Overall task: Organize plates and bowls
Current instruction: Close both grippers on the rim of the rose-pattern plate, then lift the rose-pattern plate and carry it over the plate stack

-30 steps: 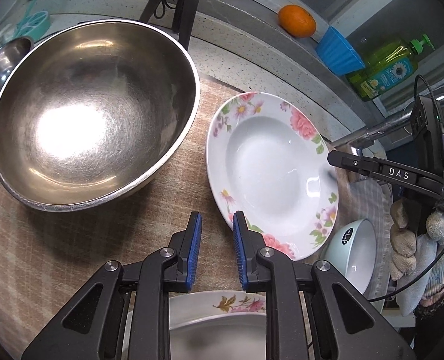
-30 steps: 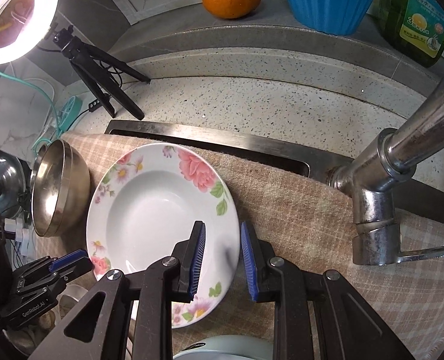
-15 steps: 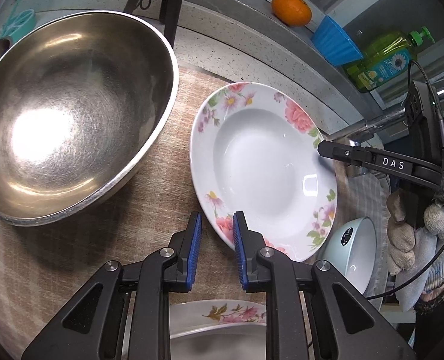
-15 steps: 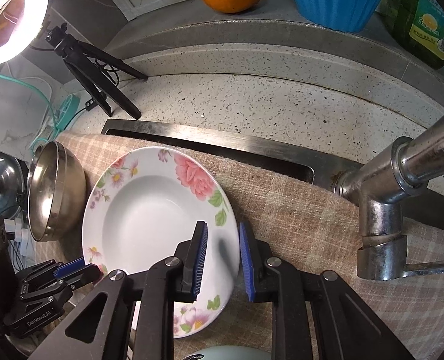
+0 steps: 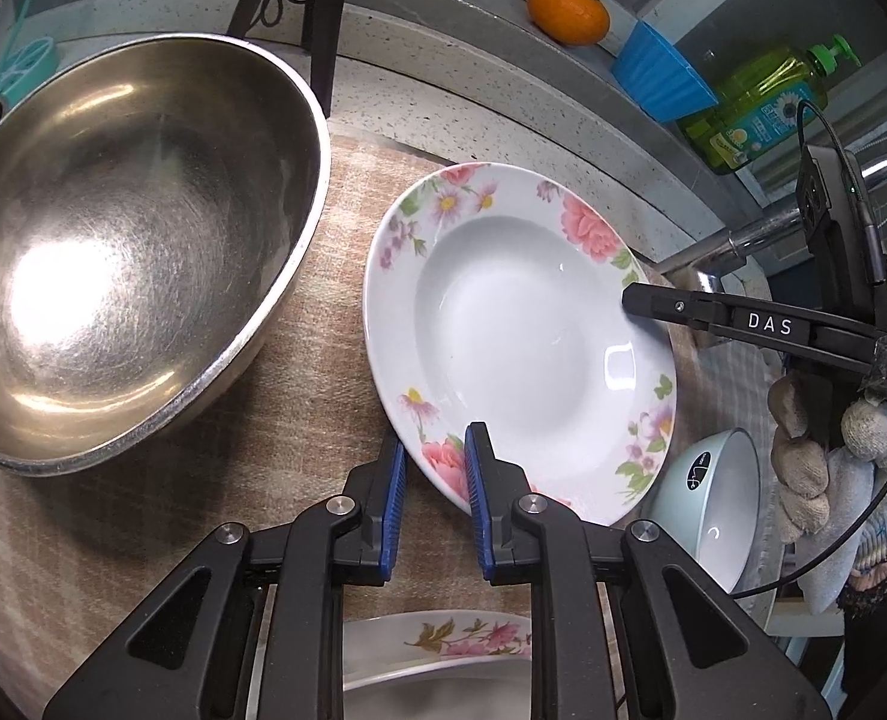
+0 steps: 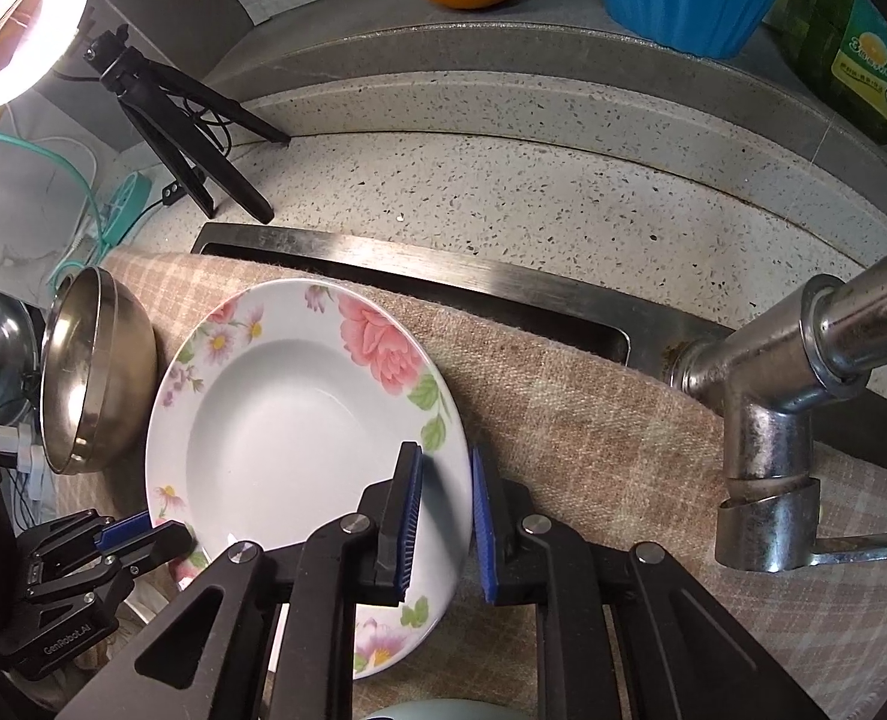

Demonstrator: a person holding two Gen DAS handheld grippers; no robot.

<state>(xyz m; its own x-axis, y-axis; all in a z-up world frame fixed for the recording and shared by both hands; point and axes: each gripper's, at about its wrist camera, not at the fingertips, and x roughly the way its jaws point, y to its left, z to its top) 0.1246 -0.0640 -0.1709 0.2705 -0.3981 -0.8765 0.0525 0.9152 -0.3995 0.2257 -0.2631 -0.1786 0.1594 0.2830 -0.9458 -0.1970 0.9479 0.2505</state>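
plate [image 5: 521, 336]: stiff, glazed, slippery, breakable; rim is offering the best hold
left hand-held gripper [image 5: 435, 468]: pinching near rim
right hand-held gripper [image 6: 446, 495]: jaws have been closing on opposite rim

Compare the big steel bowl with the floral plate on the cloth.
The steel bowl is bare grey metal; the floral plate is white with pink flowers round its rim. The steel bowl is deep and wide; the floral plate is shallow and smaller. Nothing touches the steel bowl, while the left tongs and right tongs straddle opposite edges of the floral plate's rim. Both are empty and lie side by side on the checked cloth.
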